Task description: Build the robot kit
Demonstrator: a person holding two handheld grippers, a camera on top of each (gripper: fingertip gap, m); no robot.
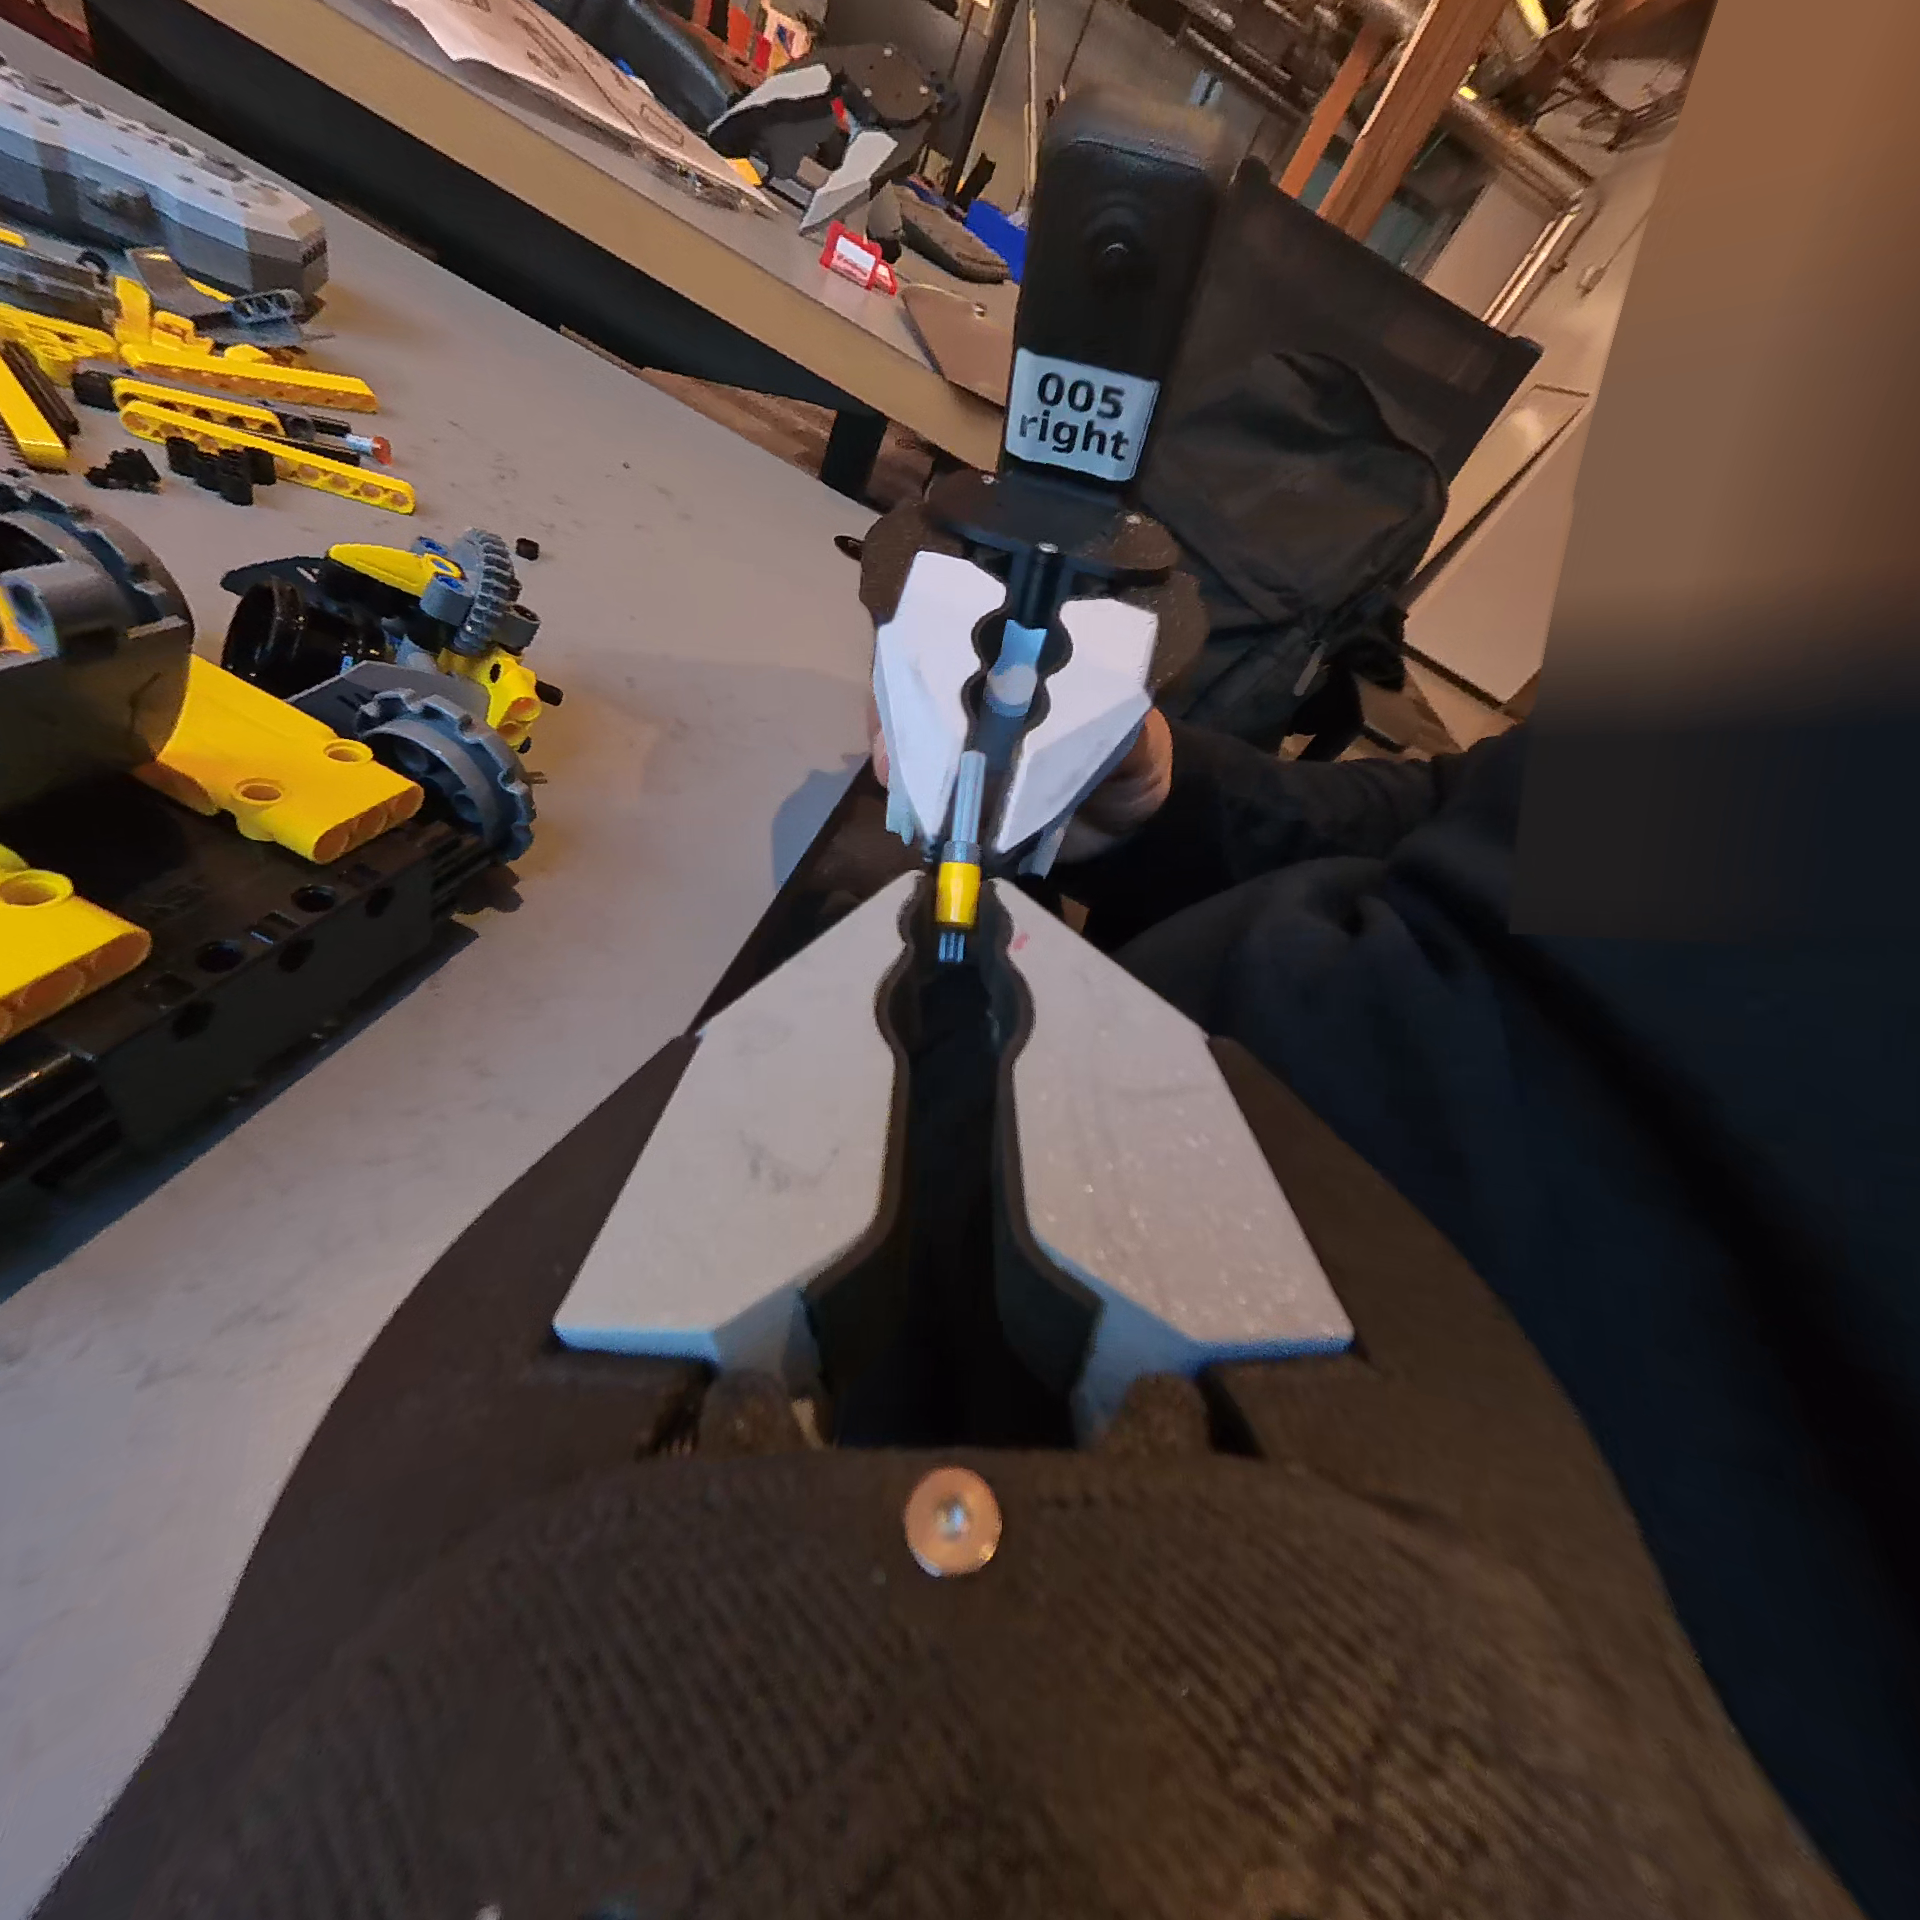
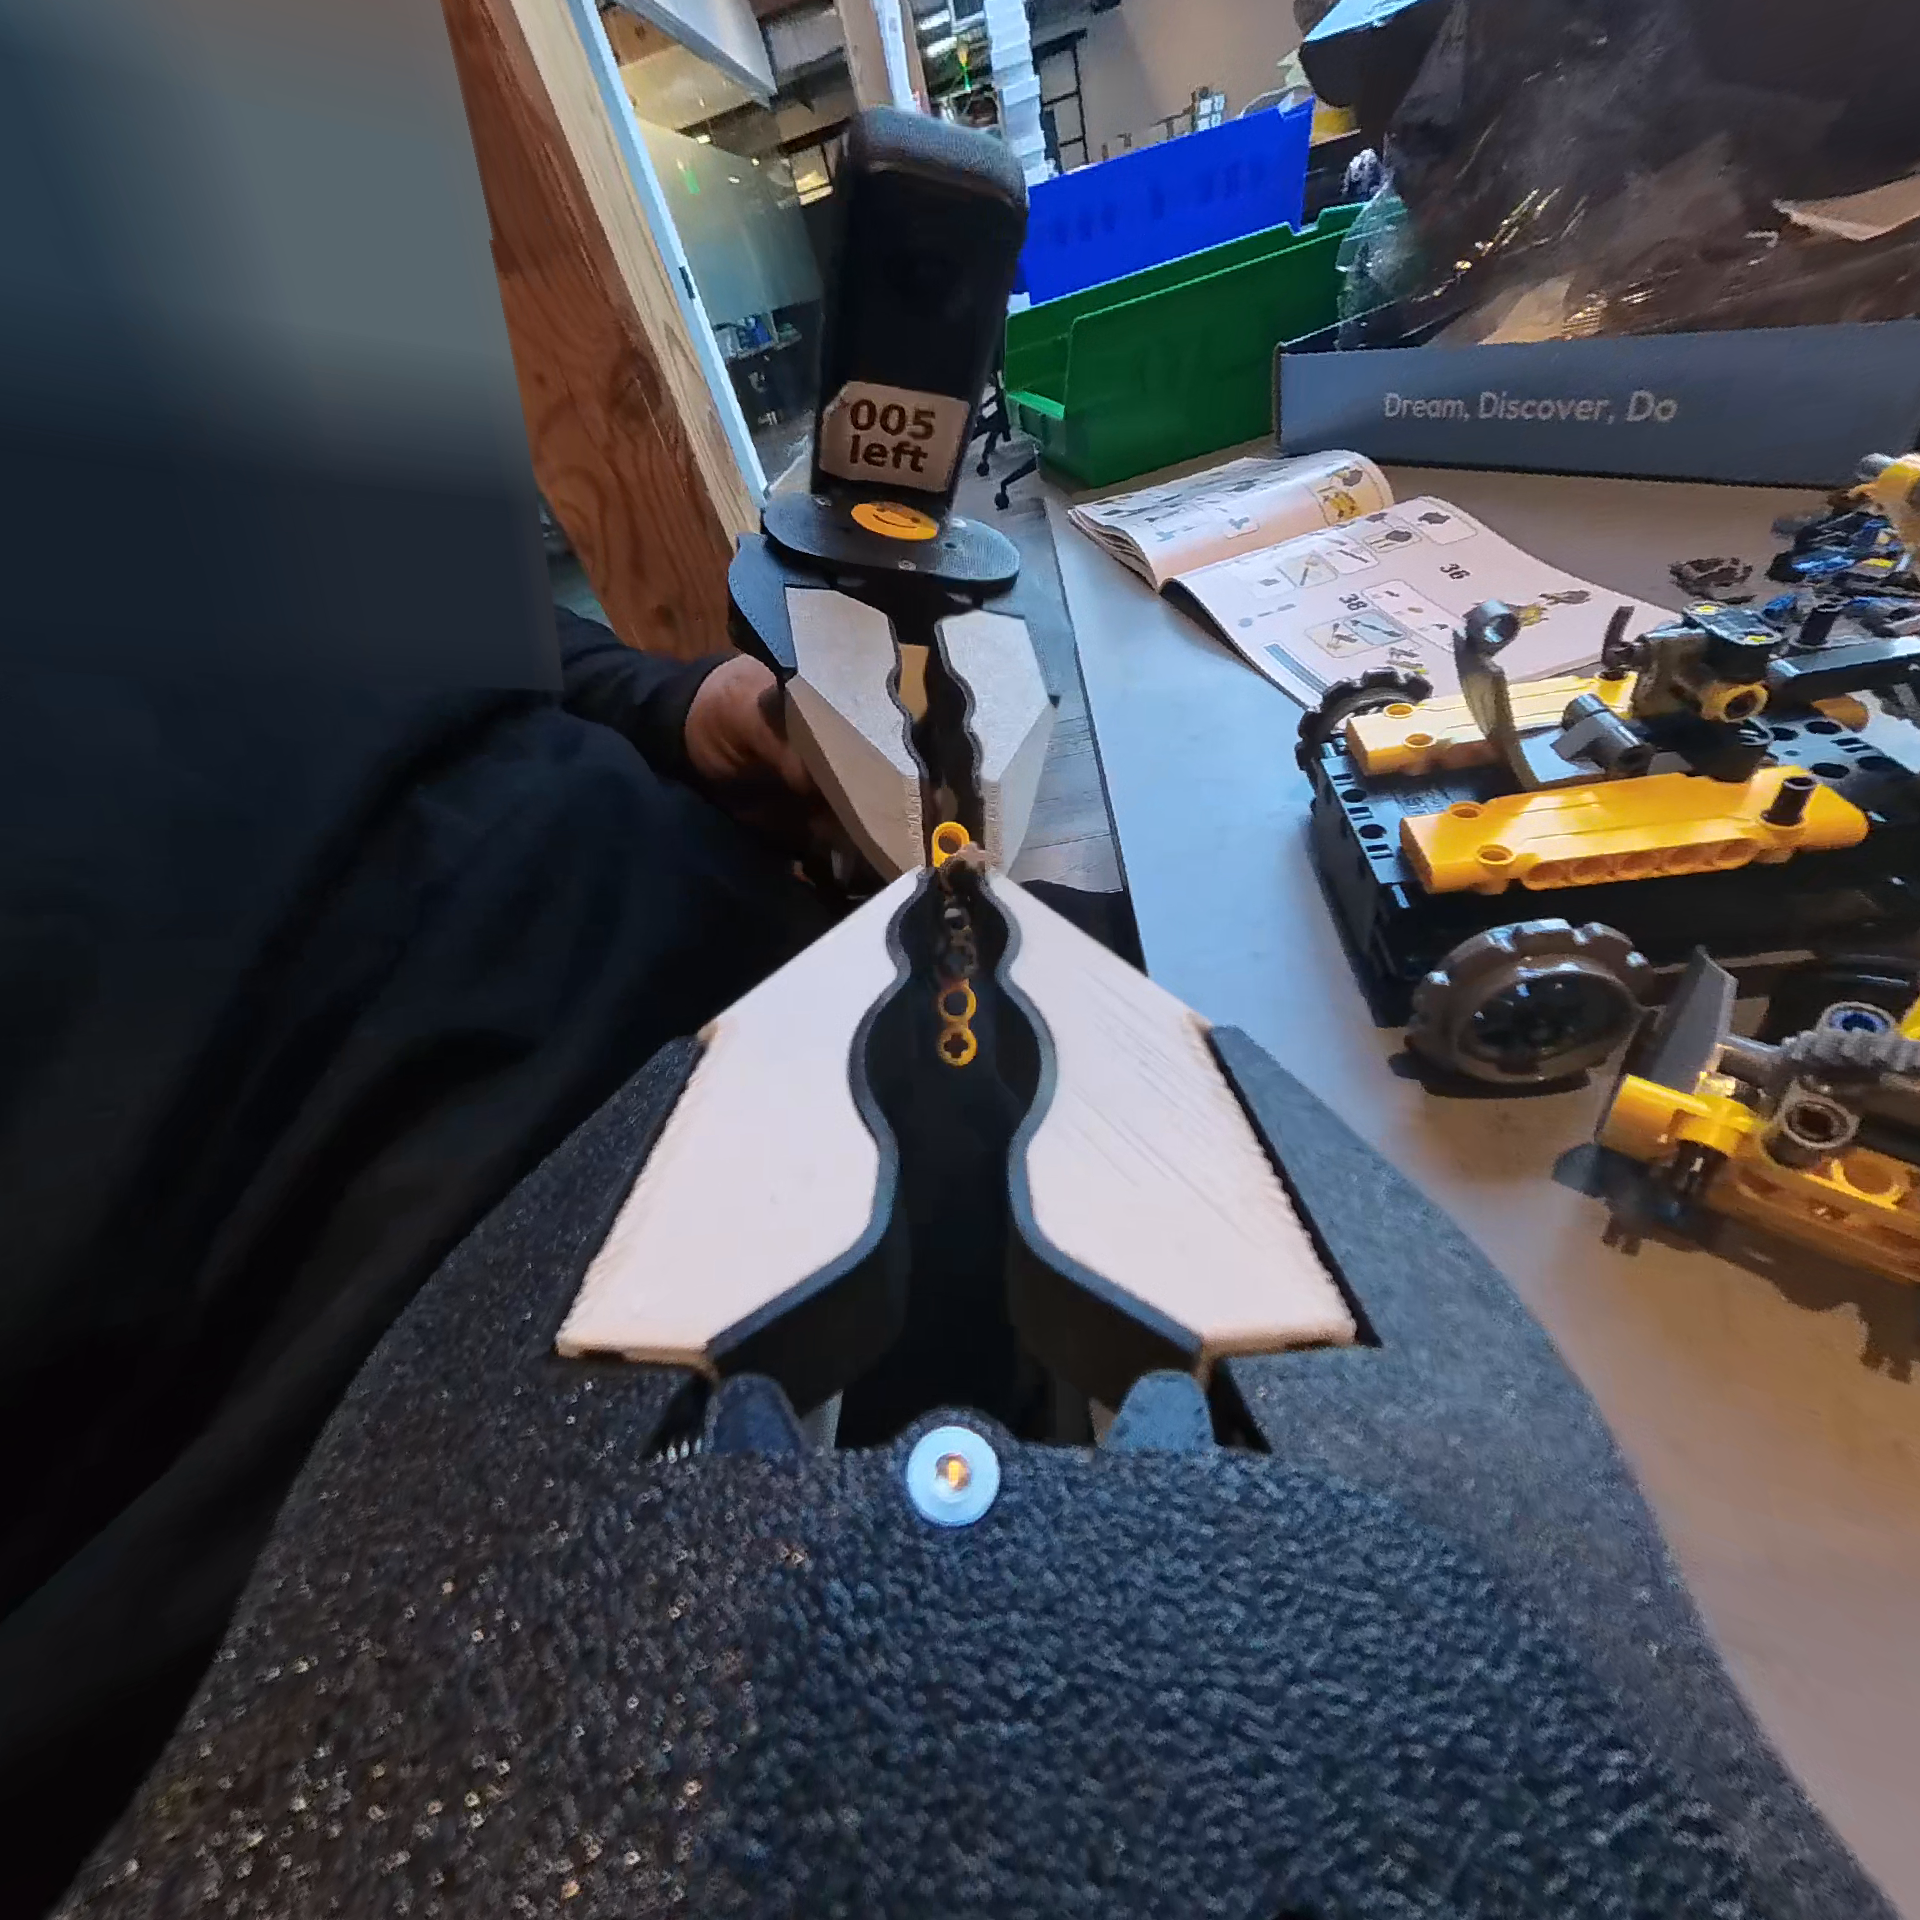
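yellow sleeve [image 1: 956, 896] sits at centre frame, pinched by the left gripper [image 1: 958, 914]; right gripper [image 2: 951, 883] clamps a yellow holed beam [image 2: 954, 1023] and grey axle [image 1: 971, 790], meeting tip to tip, sleeve not fully on.

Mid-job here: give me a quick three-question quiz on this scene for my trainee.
1. True or false: the open booklet lies on the table.
2. What sits where the left gripper and right gripper fingertips meet? A a slim yellow part, B a wheel, C the booklet.
3. Fill in: the part-built model on the table is black and ____.
Key: 1 true; 2 A; 3 yellow.
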